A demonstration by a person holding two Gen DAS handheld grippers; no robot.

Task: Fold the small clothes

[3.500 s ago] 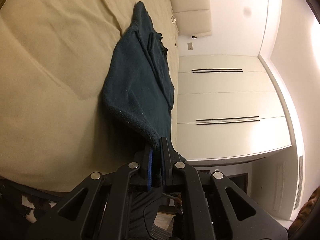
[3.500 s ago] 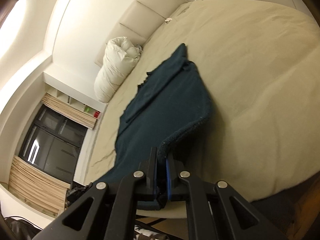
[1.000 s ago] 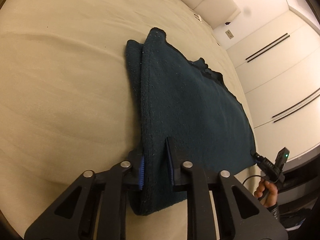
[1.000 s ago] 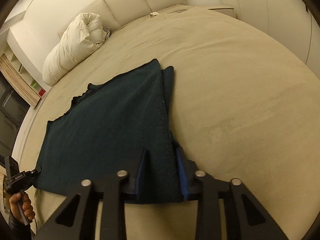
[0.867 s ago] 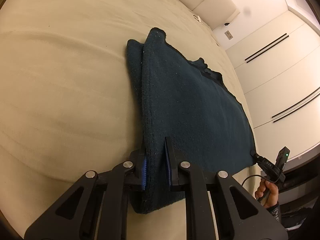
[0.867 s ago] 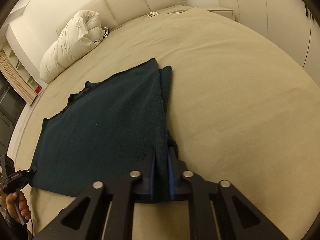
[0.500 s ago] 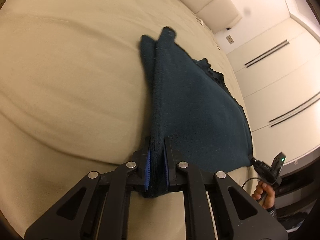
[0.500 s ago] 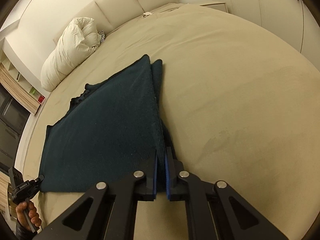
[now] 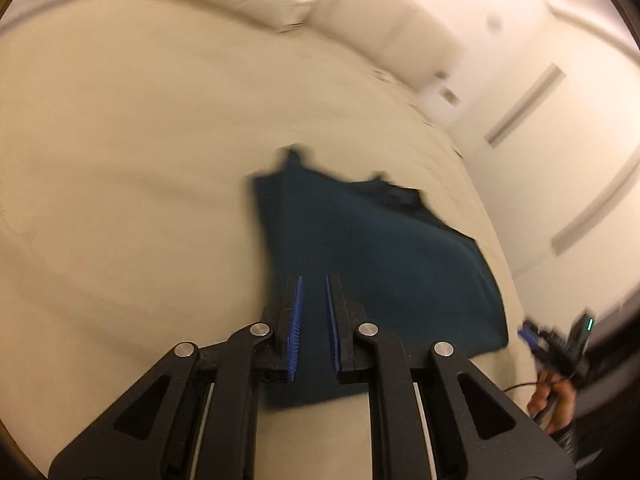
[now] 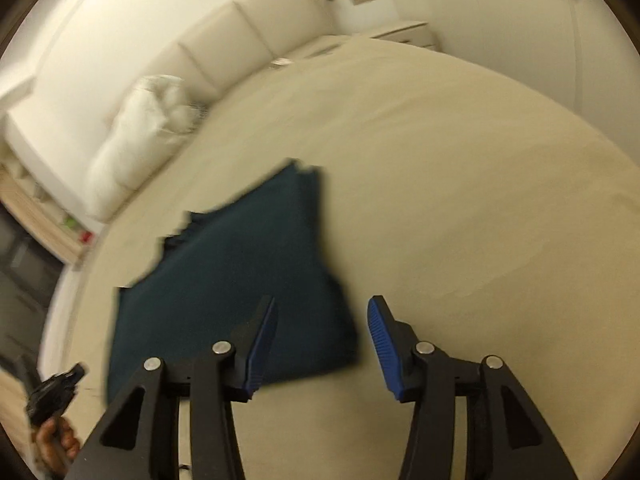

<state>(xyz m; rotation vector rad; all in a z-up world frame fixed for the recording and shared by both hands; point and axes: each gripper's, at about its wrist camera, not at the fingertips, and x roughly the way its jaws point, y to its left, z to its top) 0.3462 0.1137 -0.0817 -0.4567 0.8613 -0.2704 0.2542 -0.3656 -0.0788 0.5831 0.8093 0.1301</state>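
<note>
A dark teal knitted garment (image 9: 372, 256) lies folded flat on the beige bed (image 9: 120, 184); it also shows in the right wrist view (image 10: 240, 280). My left gripper (image 9: 313, 312) hovers over the garment's near edge with a narrow gap between its blue pads, holding nothing. My right gripper (image 10: 322, 340) is wide open above the garment's near right corner, empty. Both views are motion-blurred.
A white rolled duvet (image 10: 140, 140) and a cream padded headboard (image 10: 248, 36) lie at the far side of the bed. White wardrobe doors (image 9: 560, 128) stand to the right. The other hand-held gripper (image 9: 560, 344) shows at the bed's edge.
Both grippers have let go of the garment's edge and lifted back from it. The right jaws opened wide, the left only slightly. The garment now lies flat on the bed.
</note>
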